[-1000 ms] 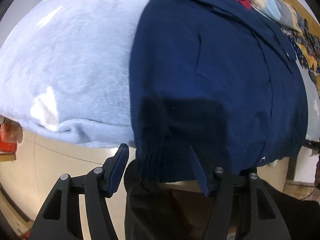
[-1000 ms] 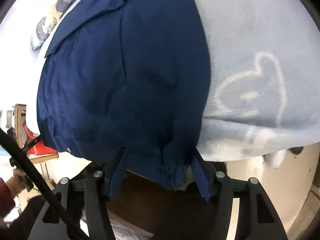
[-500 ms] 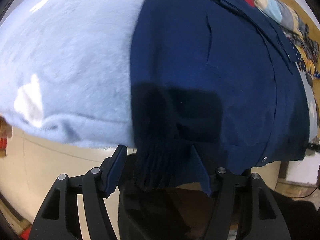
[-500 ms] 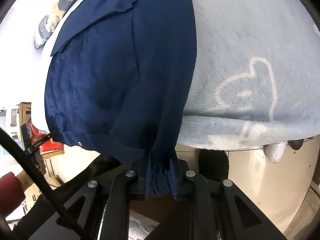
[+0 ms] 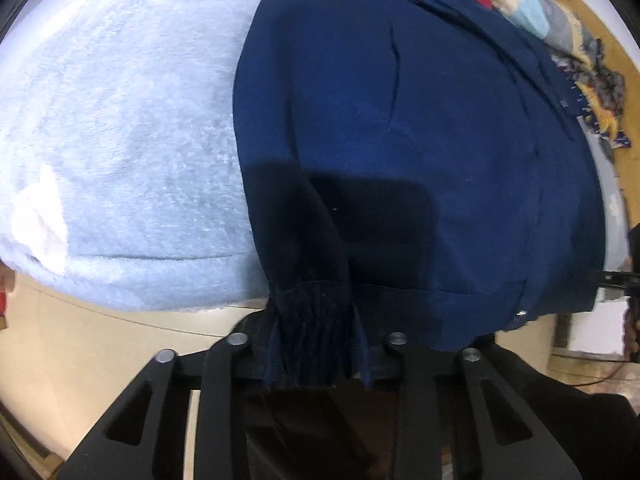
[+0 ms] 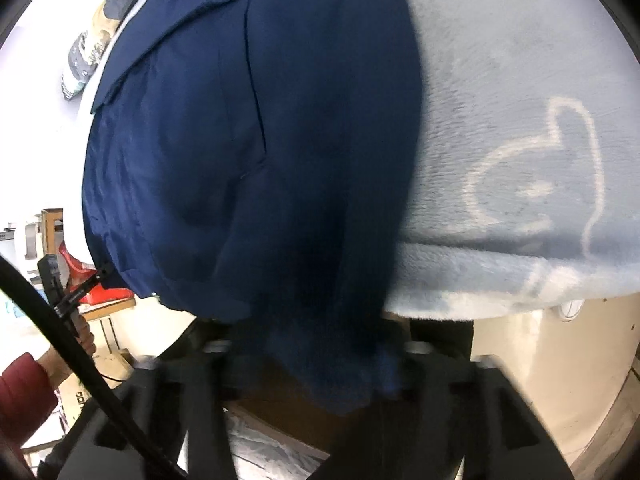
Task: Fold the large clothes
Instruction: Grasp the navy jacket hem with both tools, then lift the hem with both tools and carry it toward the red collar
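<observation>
two grippers hang over the near edge of a bed covered by a pale blue fleece blanket (image 5: 120,152), and both look down on one navy jacket (image 5: 420,128) spread flat on top of it. the jacket lies with its collar toward the far side and its hem and sleeves toward the near edge, where the cloth droops past the blanket.

the left gripper (image 5: 316,344) has just been closing, and its blue-padded fingers (image 5: 364,356) now press in from both sides on the ribbed cuff (image 5: 312,336) of a sleeve that hangs off the edge. the cuff is bunched into pleats between them, so this one is gripping the cuff.

the right gripper (image 6: 316,364) has just been opening. its frame is blurred; the jaws stand apart, with the other sleeve end (image 6: 332,368) hanging loosely in the gap. one blue finger (image 6: 390,372) shows beside the cloth on the right side, and the cloth looks slack rather than pinched, so this one is open around the sleeve.

a pale outline drawing of an animal (image 6: 536,184) is printed on the blanket to the right of the jacket in the right view. patterned and red clothes (image 5: 532,8) lie beyond the collar. at the lower left of the right view a hand (image 6: 76,340) in a dark red sleeve (image 6: 24,396) holds a black tool, with a black cable (image 6: 72,356) crossing in front.
</observation>
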A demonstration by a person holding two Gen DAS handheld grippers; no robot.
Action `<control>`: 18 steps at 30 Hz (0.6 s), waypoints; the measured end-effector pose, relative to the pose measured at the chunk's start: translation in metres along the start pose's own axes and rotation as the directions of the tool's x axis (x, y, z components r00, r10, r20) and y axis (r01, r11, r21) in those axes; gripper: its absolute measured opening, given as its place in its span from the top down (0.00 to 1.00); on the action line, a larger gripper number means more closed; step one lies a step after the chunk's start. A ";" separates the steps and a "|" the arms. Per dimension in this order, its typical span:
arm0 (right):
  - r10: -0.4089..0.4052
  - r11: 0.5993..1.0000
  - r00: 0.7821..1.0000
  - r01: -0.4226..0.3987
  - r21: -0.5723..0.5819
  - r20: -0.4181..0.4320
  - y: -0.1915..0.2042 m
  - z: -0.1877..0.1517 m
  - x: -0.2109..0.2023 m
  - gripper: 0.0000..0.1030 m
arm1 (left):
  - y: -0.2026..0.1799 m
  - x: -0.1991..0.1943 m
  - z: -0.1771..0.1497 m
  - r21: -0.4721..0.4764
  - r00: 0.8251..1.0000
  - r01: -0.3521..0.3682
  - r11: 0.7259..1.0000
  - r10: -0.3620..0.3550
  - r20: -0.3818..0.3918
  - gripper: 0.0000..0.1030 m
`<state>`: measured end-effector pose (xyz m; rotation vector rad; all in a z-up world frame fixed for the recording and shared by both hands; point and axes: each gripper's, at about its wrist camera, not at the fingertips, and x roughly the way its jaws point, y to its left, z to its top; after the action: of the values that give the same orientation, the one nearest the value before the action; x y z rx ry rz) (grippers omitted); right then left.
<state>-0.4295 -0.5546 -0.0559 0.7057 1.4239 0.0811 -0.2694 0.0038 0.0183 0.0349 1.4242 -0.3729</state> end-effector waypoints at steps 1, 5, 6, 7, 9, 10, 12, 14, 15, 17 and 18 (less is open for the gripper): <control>0.008 1.000 1.000 -0.009 -0.007 -0.007 0.002 0.001 0.005 0.41 | 0.001 0.000 0.002 -0.011 1.000 -0.003 1.000 0.003 -0.004 0.60; -0.034 0.998 0.999 0.032 -0.055 -0.025 0.010 0.001 0.001 0.81 | -0.016 -0.002 0.002 0.025 1.000 -0.006 1.000 0.006 -0.007 0.71; -0.025 0.999 0.999 0.024 -0.047 -0.025 0.008 -0.001 -0.004 0.82 | -0.017 -0.006 0.002 0.037 1.000 -0.016 0.999 0.016 -0.003 0.73; -0.013 0.999 1.000 0.012 -0.041 -0.024 0.008 -0.003 -0.012 0.82 | -0.020 -0.011 0.001 0.051 1.000 -0.027 0.998 0.027 0.000 0.74; 0.012 0.999 1.000 -0.013 -0.038 -0.023 0.010 -0.005 -0.023 0.82 | -0.022 -0.024 0.002 0.043 1.000 -0.020 0.999 0.020 0.006 0.75; 0.027 0.999 0.999 -0.028 -0.040 -0.022 0.013 -0.006 -0.032 0.82 | -0.021 -0.030 0.002 0.030 1.000 -0.007 1.000 0.007 0.009 0.75; 0.048 0.997 0.998 -0.049 -0.053 -0.027 0.021 -0.004 -0.042 0.82 | -0.026 -0.043 0.001 0.026 1.000 0.005 1.000 -0.006 0.017 0.75; 0.071 0.996 0.997 -0.073 -0.060 -0.036 0.031 -0.002 -0.054 0.82 | -0.026 -0.060 0.001 0.040 1.000 0.015 0.999 -0.016 0.021 0.75; 0.085 0.994 0.996 -0.087 -0.063 -0.038 0.036 0.000 -0.060 0.82 | -0.025 -0.070 0.003 0.042 0.999 0.022 0.999 -0.023 0.025 0.75; 0.095 0.993 0.994 -0.098 -0.070 -0.048 0.044 0.004 -0.070 0.82 | -0.024 -0.087 0.007 0.041 0.999 0.044 0.998 -0.045 0.030 0.75; 0.104 0.992 0.993 -0.108 -0.072 -0.052 0.047 0.008 -0.075 0.82 | -0.021 -0.084 0.004 0.045 0.998 0.046 0.998 -0.048 0.034 0.75</control>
<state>-0.4191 -0.5545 0.0328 0.7213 1.4213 0.2345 -0.2798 0.0026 0.1045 0.0309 1.3840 -0.4420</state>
